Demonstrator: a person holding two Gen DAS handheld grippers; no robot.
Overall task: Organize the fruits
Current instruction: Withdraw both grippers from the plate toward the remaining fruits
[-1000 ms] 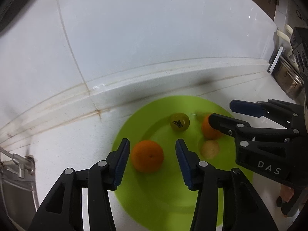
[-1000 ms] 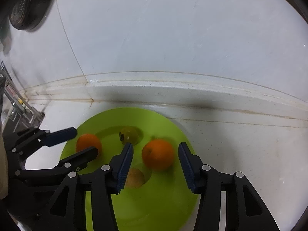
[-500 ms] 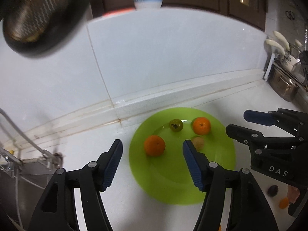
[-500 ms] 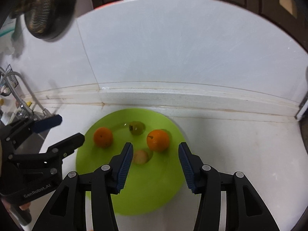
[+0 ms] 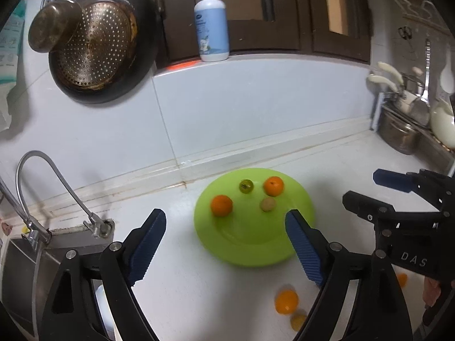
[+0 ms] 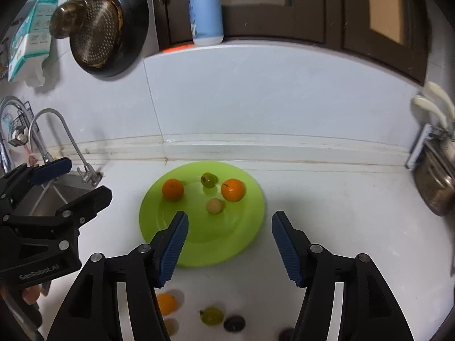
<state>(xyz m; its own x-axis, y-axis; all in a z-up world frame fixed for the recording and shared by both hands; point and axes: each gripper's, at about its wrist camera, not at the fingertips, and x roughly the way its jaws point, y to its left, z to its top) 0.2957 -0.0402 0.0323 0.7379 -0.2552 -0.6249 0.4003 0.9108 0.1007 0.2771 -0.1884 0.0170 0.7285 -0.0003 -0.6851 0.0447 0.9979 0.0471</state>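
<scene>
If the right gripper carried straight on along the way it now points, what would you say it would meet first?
Most likely the green plate: the open, empty right gripper points down at its bare near part, short of the pale fruit, though depth is uncertain.

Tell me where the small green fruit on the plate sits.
The small green fruit lies at the far side of the green plate, between the two oranges, with the pale round fruit just nearer the camera.
</scene>
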